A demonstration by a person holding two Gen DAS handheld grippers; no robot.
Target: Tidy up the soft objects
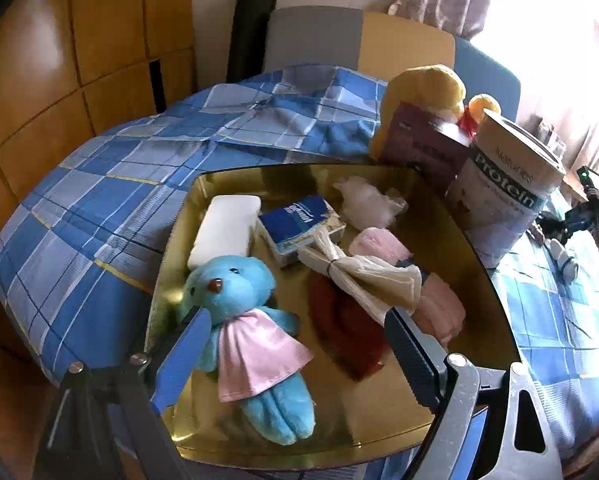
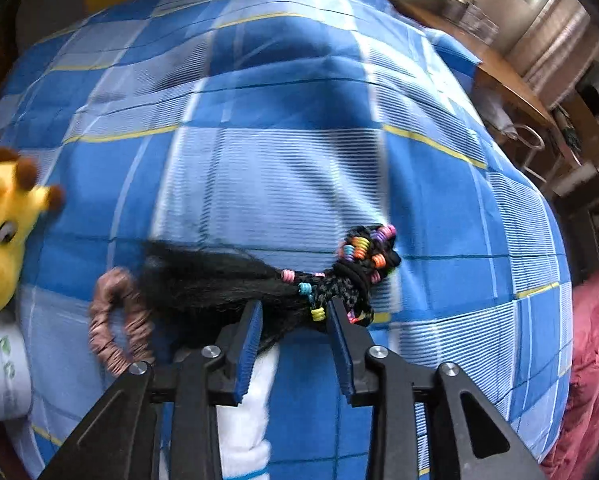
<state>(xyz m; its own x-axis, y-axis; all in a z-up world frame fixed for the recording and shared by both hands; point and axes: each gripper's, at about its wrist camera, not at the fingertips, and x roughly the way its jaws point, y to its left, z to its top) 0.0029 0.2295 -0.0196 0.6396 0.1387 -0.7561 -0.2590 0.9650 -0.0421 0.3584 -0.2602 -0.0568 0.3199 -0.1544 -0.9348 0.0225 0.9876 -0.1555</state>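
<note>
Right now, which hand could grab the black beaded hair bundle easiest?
The right one. Its tongs are open right over the black beaded hair bundle on the checked cloth. The left tongs are over the gold tray.

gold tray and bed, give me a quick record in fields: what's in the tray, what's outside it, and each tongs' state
surface: blue checked bedsheet
tray: gold tray on the sheet
in tray: blue teddy, white sponge block, blue tissue pack, cream tied cloth, red cloth, pink cloths
beside tray: protein tin, yellow plush
outside tray: black beaded hairpiece, brown scrunchie, giraffe plush
left tongs: open above teddy, holding nothing
right tongs: open, straddling hairpiece, pads not pressing
</note>
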